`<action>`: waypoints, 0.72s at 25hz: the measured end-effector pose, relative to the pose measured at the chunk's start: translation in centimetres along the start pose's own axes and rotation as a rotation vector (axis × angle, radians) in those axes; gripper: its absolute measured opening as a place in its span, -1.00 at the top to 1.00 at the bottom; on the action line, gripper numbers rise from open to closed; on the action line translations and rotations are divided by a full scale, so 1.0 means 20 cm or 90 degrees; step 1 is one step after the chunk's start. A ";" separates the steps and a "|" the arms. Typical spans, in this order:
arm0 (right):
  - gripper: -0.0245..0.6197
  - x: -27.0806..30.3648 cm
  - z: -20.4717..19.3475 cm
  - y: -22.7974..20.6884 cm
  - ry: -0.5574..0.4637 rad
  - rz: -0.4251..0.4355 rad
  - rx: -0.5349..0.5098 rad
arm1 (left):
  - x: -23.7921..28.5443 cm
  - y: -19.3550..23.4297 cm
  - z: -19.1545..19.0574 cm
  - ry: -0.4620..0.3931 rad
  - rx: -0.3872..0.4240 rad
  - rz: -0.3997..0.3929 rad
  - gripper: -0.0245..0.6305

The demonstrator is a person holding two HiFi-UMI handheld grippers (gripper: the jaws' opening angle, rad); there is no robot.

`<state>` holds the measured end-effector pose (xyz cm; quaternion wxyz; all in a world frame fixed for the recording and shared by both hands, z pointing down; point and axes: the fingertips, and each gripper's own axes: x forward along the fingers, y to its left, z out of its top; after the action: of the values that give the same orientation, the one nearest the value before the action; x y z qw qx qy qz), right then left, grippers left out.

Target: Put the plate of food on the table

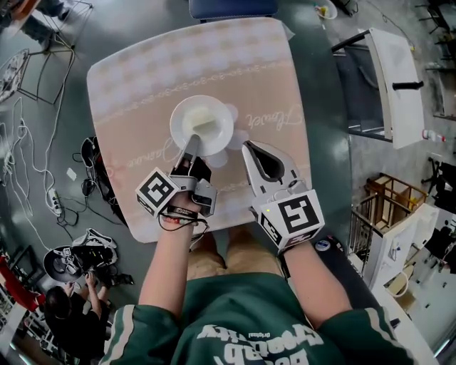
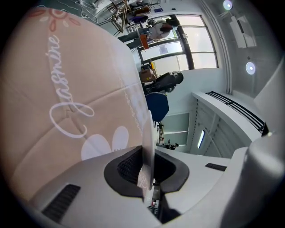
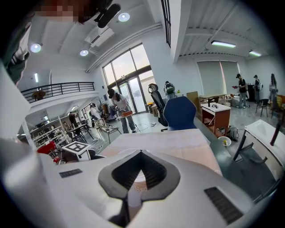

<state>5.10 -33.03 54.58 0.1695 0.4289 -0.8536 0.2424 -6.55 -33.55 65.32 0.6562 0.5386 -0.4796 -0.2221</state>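
Observation:
A white plate [image 1: 201,125] with pale food on it is over the middle of the table's pink printed cloth [image 1: 263,78]. I cannot tell whether it rests on the cloth or hangs just above it. My left gripper [image 1: 191,142] is shut on the plate's near rim. In the left gripper view the rim [image 2: 147,133] runs edge-on between the dark pads of that gripper [image 2: 147,171]. My right gripper [image 1: 247,147] lies just right of the plate, shut and holding nothing. Its tips meet over the cloth in the right gripper view [image 3: 140,153].
A blue chair [image 1: 231,7] stands at the table's far side. A white cabinet [image 1: 392,78] is to the right, and a wire-frame chair [image 1: 43,64] at the upper left. Cables and shoes [image 1: 78,249] lie on the floor at the left, near a crouching person [image 1: 71,314].

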 end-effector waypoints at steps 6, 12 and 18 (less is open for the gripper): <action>0.89 0.04 -0.02 0.02 0.008 0.011 0.009 | 0.04 0.05 0.00 -0.001 0.003 0.021 0.83; 0.89 0.03 -0.04 0.04 0.013 0.016 0.015 | 0.02 0.21 -0.01 -0.006 -0.033 0.088 0.83; 0.89 0.04 -0.06 0.04 0.017 0.015 0.020 | 0.01 0.27 0.03 -0.027 -0.018 0.125 0.46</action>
<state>4.09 -32.41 55.67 0.1708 0.4181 -0.8524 0.2637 -8.12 -32.29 70.33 0.6723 0.4746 -0.5406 -0.1748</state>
